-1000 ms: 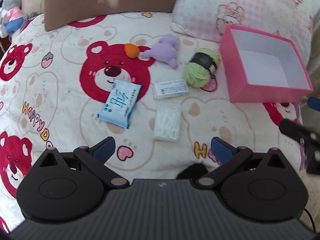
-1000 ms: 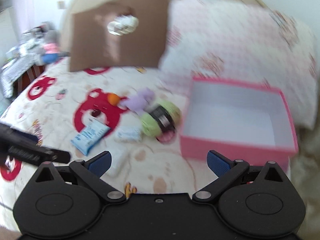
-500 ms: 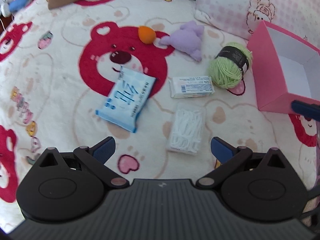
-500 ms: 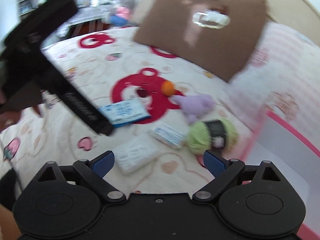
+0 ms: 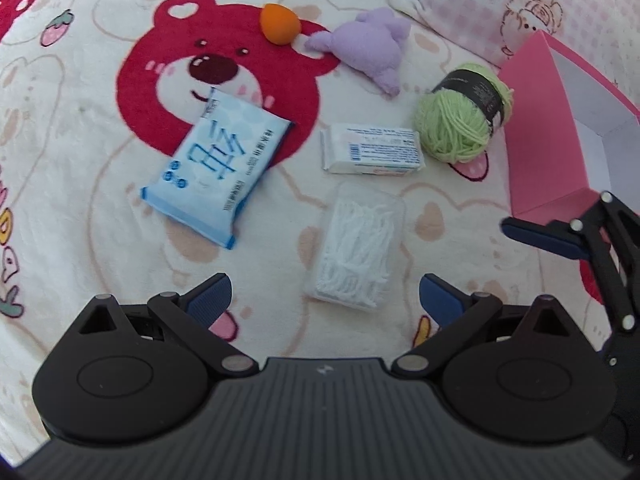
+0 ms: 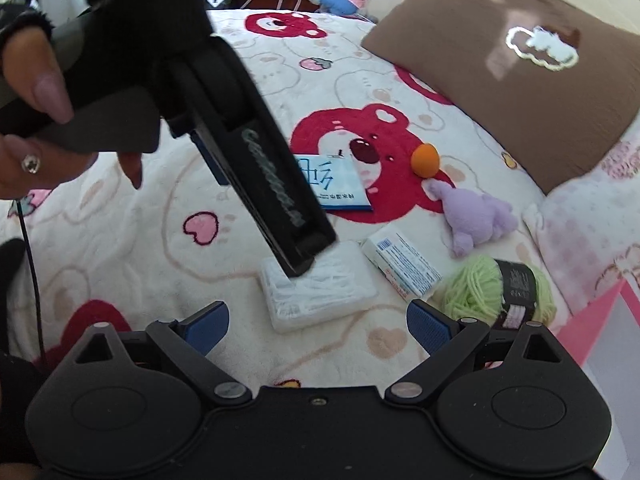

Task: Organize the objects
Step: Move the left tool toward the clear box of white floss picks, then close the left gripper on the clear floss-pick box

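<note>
While both grippers hang over the bed with nothing held, the stock reads as follows.

Left gripper [image 5: 324, 296]: fingers spread wide, empty; floss box lies just ahead of them, lower centre of the left view.
Right gripper [image 6: 318, 322]: fingers wide apart, empty; same box sits just beyond them, lower centre of the right view.
Floss box [image 5: 354, 250]: clear, flat, lying on the blanket [image 5: 80, 160]; apart from its neighbours.
Soap pack [image 5: 372, 148]: white, just above the box in the left view.
Wipes [image 5: 218, 168]: blue pack, centre left, on the red bear print.
Yarn [image 5: 464, 114]: green ball, right of the soap, close beside the bin.
Plush [image 5: 372, 46]: purple, upper centre; orange ball [image 5: 280, 24] just left of it.
Bin [image 5: 544, 128]: pink, open, right edge of the left view; nothing seen inside, though only part of it shows.
Step, judged: one gripper takes the floss box first.
Method, judged: let only one gripper close; straddle the short sides, press down into the soft blanket so the fingers get under the rim, keep level.
Risk, judged: the two grippers crowd one another over the box.
</note>
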### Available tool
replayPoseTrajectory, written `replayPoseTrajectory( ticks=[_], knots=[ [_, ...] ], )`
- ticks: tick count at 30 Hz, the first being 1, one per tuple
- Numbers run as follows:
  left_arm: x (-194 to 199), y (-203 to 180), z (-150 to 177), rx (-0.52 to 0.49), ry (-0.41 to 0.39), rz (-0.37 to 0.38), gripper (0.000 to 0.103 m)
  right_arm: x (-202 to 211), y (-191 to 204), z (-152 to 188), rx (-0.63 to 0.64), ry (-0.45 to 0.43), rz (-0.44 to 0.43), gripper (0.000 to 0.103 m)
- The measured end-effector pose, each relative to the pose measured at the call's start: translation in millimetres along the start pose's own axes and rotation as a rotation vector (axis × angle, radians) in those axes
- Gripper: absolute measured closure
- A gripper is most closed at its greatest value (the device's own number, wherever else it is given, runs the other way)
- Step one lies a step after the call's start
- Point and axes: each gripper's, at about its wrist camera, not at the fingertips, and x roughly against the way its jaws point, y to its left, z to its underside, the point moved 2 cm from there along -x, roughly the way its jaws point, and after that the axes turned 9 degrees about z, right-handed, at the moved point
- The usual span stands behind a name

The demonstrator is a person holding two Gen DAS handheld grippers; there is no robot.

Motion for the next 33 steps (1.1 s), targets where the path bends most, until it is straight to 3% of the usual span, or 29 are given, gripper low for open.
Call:
replayPoseTrajectory(
  ticks=[7,12,17,20,23,25,27,33],
  knots=[
    [-10.5,-1.5,-5.6,-0.013,0.037,0.025,0.003,-16.0,-2.3,-6.2,-0.035,0.035,-0.025,0.005],
    [-13.3,9.0,-5.6,0.035,0.051,0.058,0.006,-32.7,-1.1,-8.8,-0.027,0.065,-0.065,0.005],
    [-17.0,18.7,-3.4,0.028,0.041,-0.032,0.013,-39.4,8.4,-12.1,0.032,0.037,-0.084,0.005],
    [-19.0,25.7,-1.6,0.058,0.046,-0.017,0.015,-49.2,10.2,-10.0,0.056,0.017,-0.062,0.005],
    [-23.8,28.2,1.4,0.070,0.052,-0.003,0.023,-60.5,8.9,-6.7,0.053,0.006,-0.078,0.006],
    [-29.5,28.8,3.5,0.083,0.067,0.009,0.035,-69.1,10.2,-3.0,0.088,-0.009,-0.028,0.006],
    [-34.9,31.1,5.2,0.111,0.082,0.032,0.038,-77.7,10.1,0.7,0.118,-0.020,0.016,0.007],
    [-41.3,31.3,9.4,0.162,0.069,0.076,0.045,-84.2,2.6,11.3,0.005,-0.062,-0.019,0.008]
  ],
)
